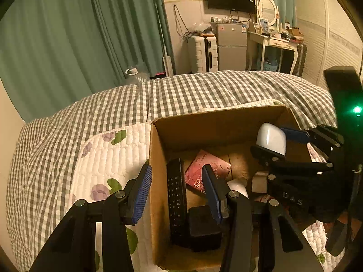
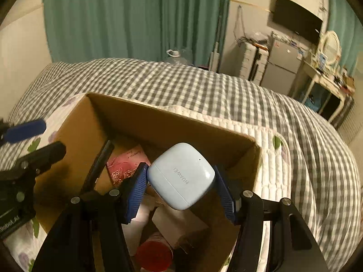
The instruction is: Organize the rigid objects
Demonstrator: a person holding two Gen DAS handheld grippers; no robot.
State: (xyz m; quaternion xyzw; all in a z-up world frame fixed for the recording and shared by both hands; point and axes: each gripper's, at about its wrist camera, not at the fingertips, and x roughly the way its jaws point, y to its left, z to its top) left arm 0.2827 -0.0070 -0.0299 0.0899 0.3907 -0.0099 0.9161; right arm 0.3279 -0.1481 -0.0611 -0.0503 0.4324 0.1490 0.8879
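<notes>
You had the cardboard box (image 2: 172, 124) sitting open on the quilted bed cover (image 1: 109, 156), already crowded with a black remote (image 1: 175, 201) along its left wall, a pink booklet (image 1: 205, 170) at the far middle, a dark block (image 1: 204, 226) near you, and pale items at the right.

Your right gripper (image 2: 180, 188) was clamped on the pale blue earbud case (image 2: 181, 179), held above the box interior, a blue pad on each side. Its smooth, rounded shell could have slipped out early and bounced off the clutter, I judged.

Your left gripper (image 1: 179, 195) stood wide and empty, straddling the box's left wall; closing or shifting it might have nudged the box.
</notes>
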